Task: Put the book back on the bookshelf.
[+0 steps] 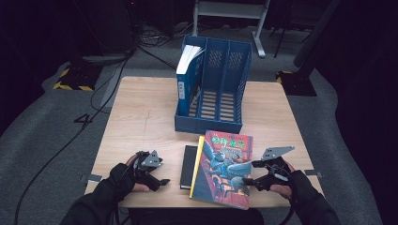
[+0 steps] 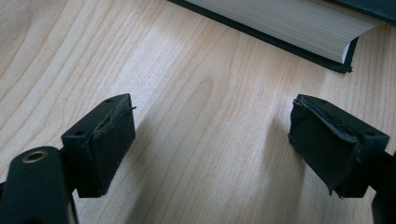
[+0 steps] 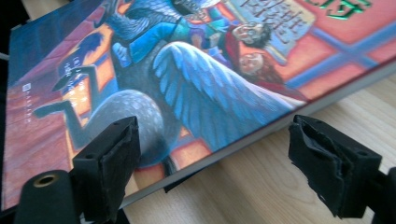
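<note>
A colourful illustrated book (image 1: 223,168) lies near the table's front edge, its left part resting on a dark hardcover book (image 1: 188,166). My right gripper (image 1: 248,181) is at the colourful book's right edge. In the right gripper view its jaws (image 3: 212,158) stand open, with the cover (image 3: 187,70) and its near edge running between them and no pad pressing on it. My left gripper (image 1: 161,181) rests left of the dark book. Its jaws (image 2: 210,144) are open over bare wood, and the dark book's page edge (image 2: 289,23) lies just beyond.
A blue three-slot file rack (image 1: 211,89) stands at the middle back of the wooden table (image 1: 141,122), with a blue-and-white book (image 1: 188,75) upright in its left slot. Cables cross the grey floor at the left.
</note>
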The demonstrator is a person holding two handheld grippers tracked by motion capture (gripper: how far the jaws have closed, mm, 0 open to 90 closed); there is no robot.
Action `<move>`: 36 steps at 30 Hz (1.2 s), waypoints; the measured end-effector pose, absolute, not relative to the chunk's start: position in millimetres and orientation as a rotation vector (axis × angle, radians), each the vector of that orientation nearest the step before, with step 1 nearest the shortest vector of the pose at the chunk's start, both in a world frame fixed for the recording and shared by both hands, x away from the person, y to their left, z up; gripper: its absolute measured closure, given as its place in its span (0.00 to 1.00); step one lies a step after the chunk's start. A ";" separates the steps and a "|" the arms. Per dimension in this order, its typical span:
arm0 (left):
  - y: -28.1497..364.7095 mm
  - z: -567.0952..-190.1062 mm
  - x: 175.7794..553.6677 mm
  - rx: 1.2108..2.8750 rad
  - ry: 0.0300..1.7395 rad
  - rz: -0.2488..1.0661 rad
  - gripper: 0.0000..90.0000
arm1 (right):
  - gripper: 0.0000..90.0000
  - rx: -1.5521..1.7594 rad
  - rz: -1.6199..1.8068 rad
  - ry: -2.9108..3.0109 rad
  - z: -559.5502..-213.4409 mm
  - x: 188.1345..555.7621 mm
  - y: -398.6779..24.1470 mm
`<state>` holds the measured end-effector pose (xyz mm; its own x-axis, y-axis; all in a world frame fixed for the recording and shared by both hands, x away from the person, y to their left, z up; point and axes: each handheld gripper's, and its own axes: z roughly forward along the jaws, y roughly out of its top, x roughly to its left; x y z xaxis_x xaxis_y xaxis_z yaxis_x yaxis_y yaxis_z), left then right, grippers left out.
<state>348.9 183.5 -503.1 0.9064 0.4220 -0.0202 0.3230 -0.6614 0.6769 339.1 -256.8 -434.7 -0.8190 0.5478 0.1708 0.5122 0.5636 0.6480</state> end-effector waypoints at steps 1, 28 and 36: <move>184.8 -504.2 349.4 2.337 0.518 0.184 0.16 | 0.18 0.935 1.104 2.742 -434.4 340.0 -256.3; 184.5 -504.5 350.9 2.336 0.515 0.182 0.15 | 0.43 0.863 1.180 2.713 -423.8 355.8 -238.2; 181.5 -501.1 352.0 2.365 0.541 0.182 0.16 | 0.74 0.851 1.299 2.710 -428.8 366.8 -230.6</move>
